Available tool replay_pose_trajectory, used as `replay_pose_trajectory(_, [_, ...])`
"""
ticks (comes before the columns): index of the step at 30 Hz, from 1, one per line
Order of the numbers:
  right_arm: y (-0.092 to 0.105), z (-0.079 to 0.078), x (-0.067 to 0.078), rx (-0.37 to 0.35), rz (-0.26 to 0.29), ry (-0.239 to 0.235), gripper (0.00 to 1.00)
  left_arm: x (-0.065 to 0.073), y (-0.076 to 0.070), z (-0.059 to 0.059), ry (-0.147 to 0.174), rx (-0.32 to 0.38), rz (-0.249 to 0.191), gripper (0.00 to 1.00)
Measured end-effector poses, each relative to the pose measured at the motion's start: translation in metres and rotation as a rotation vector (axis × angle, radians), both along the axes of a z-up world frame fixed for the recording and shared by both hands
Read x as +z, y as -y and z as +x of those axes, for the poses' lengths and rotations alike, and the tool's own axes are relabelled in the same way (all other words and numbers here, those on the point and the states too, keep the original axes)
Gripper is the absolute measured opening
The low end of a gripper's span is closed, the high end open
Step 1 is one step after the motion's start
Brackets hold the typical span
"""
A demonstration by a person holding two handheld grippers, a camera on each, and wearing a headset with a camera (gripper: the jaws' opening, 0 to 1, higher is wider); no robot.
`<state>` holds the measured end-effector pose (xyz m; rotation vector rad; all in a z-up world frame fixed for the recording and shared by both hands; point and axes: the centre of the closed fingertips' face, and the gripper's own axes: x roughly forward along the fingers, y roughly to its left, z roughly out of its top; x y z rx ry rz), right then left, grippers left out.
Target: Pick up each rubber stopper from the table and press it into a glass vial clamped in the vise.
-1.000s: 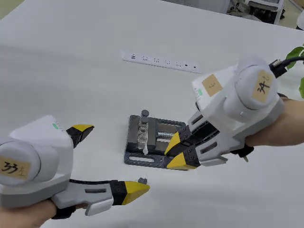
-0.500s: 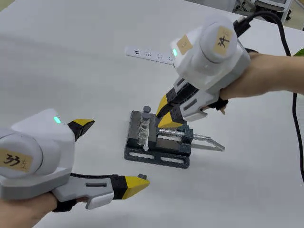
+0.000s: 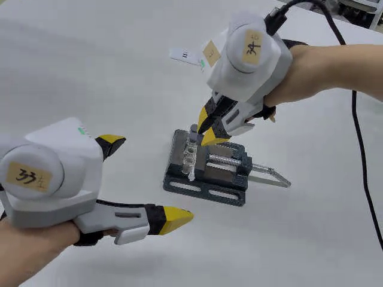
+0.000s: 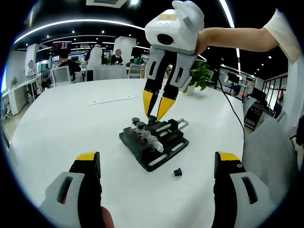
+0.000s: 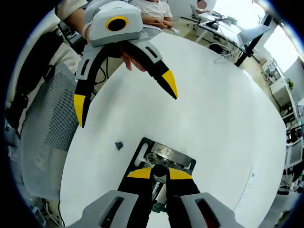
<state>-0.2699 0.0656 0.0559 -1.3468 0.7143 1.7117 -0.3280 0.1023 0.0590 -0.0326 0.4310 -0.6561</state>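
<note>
One stopper [image 5: 159, 169] in right claw [image 3: 206, 133], tip-down (perhaps touching vise [image 3: 206, 180]); left claw [image 3: 151, 177] agape.

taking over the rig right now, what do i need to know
Right hand-held gripper: shut on a rubber stopper, right over the vials in the vise; can't tell if it is seated.
Left hand-held gripper: open, holding nothing, above the table.
Loose stopper: on the table beside the vise.
Done: two vials look stoppered.
Left: press this one home, then put the loose stopper into the open vial.
</note>
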Motion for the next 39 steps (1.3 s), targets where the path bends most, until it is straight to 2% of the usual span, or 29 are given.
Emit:
replay_pose_trajectory(7, [-0.001, 0.006, -0.009, 0.013, -0.026, 0.005, 0.05, -0.002, 0.000, -0.002, -0.007, 0.012, -0.015, 0.99])
replay_pose_trajectory(15, [0.000, 0.005, -0.016, -0.007, -0.054, 0.004, 0.05, -0.002, -0.002, -0.003, -0.012, 0.023, -0.024, 0.99])
replay_pose_trajectory(24, [-0.001, 0.009, -0.022, -0.026, -0.090, 0.025, 0.05, -0.002, 0.000, -0.006, -0.021, 0.018, -0.029, 0.99])
replay_pose_trajectory(39, [-0.003, 0.008, -0.024, -0.046, -0.096, 0.022, 0.05, -0.003, 0.006, -0.007, -0.031, 0.003, -0.037, 0.99])
